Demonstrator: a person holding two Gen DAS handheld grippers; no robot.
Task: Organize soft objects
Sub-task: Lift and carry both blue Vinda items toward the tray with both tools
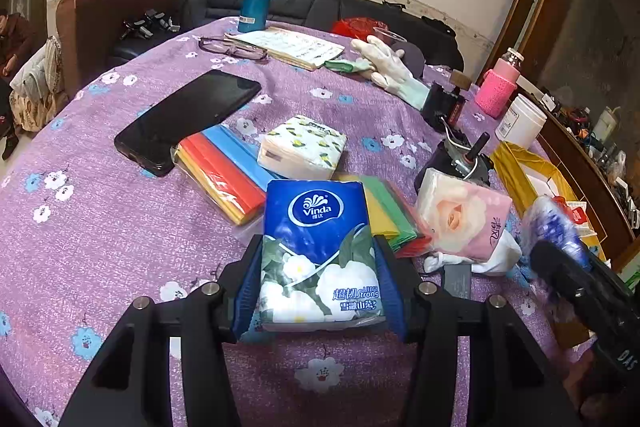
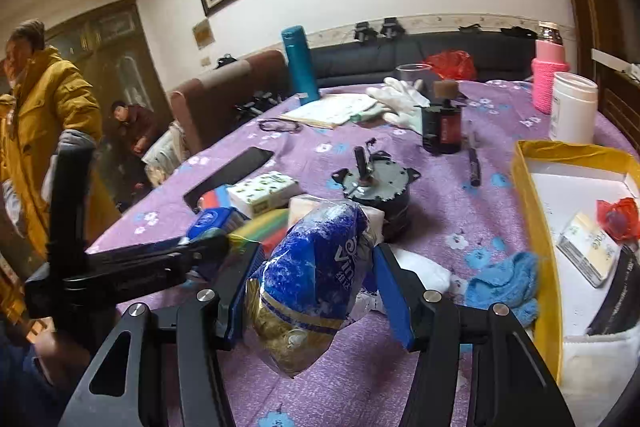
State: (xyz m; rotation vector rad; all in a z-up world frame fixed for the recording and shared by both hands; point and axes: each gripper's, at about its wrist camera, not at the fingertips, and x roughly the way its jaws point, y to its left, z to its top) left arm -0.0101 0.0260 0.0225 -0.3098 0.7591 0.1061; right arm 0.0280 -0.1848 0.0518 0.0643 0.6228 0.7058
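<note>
On the desk (image 1: 100, 247), spread with a purple flowered cloth, a black phone (image 1: 188, 119) lies well ahead and to the left of the left gripper (image 1: 320, 287), its near end resting on a bundle of red, blue and yellow sheets (image 1: 224, 171). Straight ahead of that gripper, beyond the bundle, sits a white tissue pack with a lemon print (image 1: 304, 147). The left gripper itself is clamped on a blue Vinda tissue pack (image 1: 316, 247), both blue pads pressing its lower sides while the pack's far end reaches over more coloured sheets. To its right lies a pink rose-printed tissue pack (image 1: 464, 215), touching a round grey motor (image 2: 378, 187) behind it. Further right, the right gripper (image 2: 316, 287) has a crumpled blue and gold Vinda bag (image 2: 308, 279) between its fingers; the left pad presses on it, while the right pad seems to stand just off, so the grip cannot be told for sure. Just right of this gripper lies a blue fluffy cloth (image 2: 504, 283), against the wall of a yellow box (image 2: 536, 227).
</note>
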